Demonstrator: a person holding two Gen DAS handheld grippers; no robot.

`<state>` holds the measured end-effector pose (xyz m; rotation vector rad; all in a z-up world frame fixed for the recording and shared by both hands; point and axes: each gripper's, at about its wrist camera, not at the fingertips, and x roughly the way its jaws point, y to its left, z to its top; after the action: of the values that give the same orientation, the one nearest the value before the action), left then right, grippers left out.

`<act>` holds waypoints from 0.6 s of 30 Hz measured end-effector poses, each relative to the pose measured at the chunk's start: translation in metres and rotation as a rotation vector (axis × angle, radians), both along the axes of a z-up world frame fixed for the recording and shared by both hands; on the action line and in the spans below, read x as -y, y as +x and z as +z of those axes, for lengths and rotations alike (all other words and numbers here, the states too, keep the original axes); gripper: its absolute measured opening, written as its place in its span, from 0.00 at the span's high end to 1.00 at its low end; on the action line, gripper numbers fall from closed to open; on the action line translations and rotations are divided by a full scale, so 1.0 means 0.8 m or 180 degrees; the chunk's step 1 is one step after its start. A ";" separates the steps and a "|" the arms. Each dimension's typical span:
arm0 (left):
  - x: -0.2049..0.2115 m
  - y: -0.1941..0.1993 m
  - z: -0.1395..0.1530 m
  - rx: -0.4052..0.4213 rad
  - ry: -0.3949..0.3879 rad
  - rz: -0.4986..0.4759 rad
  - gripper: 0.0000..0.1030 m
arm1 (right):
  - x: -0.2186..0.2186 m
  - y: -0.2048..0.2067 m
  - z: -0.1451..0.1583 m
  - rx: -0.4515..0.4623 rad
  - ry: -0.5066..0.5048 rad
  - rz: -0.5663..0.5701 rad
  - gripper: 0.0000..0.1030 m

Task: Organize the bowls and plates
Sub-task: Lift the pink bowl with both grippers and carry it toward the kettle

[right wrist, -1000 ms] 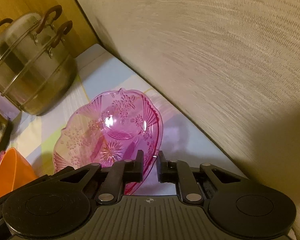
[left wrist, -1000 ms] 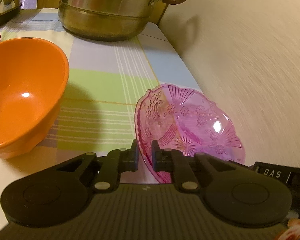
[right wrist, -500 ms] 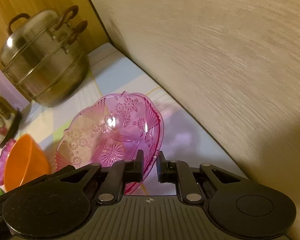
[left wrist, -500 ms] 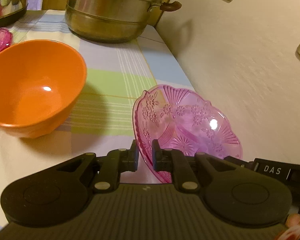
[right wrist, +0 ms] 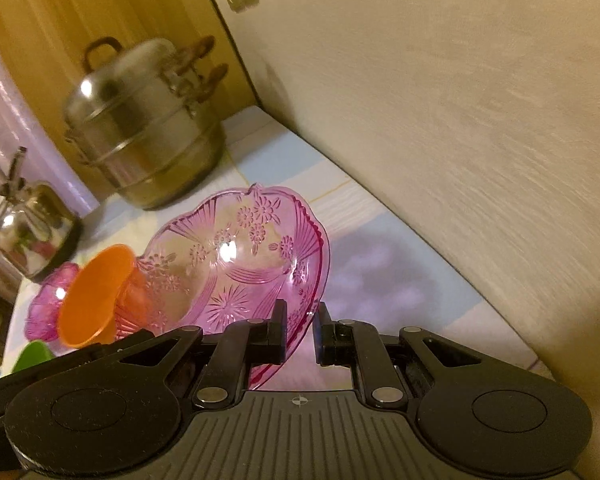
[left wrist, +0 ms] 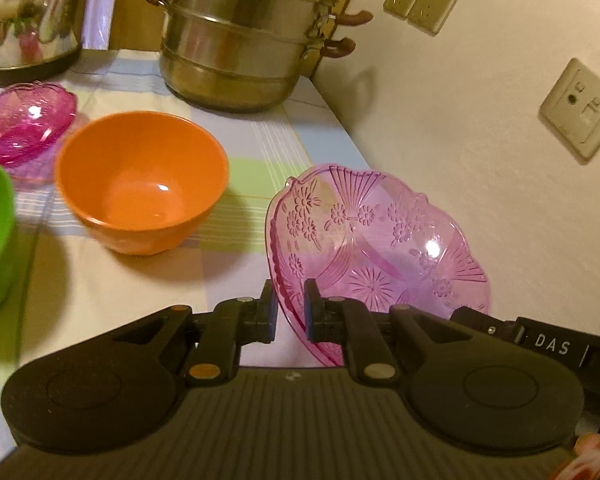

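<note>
Left of the pink dish (left wrist: 376, 248), the orange bowl (left wrist: 140, 180) is sitting on the bench (left wrist: 100, 280). Left hand-held gripper (left wrist: 290, 312) and right hand-held gripper (right wrist: 300, 332) are each pinching opposite rims, carrying the dish tilted above the bench, the left nearer the bowl.

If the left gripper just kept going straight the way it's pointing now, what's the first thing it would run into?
The left gripper is shut on the rim of the pink glass dish, so the dish travels with it. Ahead and downward lies the checked tablecloth, probably met first; the orange bowl sits off to the left.
</note>
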<state>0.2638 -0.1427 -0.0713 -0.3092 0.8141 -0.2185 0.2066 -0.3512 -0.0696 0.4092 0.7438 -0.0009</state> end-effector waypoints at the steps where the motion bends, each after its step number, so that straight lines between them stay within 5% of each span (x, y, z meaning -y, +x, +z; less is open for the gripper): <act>1: -0.003 -0.007 0.004 0.0018 0.0013 0.0003 0.89 | -0.003 -0.007 0.004 0.0023 0.0022 0.0001 0.88; 18: -0.112 -0.103 0.082 0.0232 0.0046 0.0411 0.89 | -0.096 -0.073 0.063 0.0218 0.0217 0.0328 0.88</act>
<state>0.1813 -0.0534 -0.0061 -0.3370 0.7207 -0.1022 0.1481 -0.2743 -0.0189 0.4335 0.6979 0.1352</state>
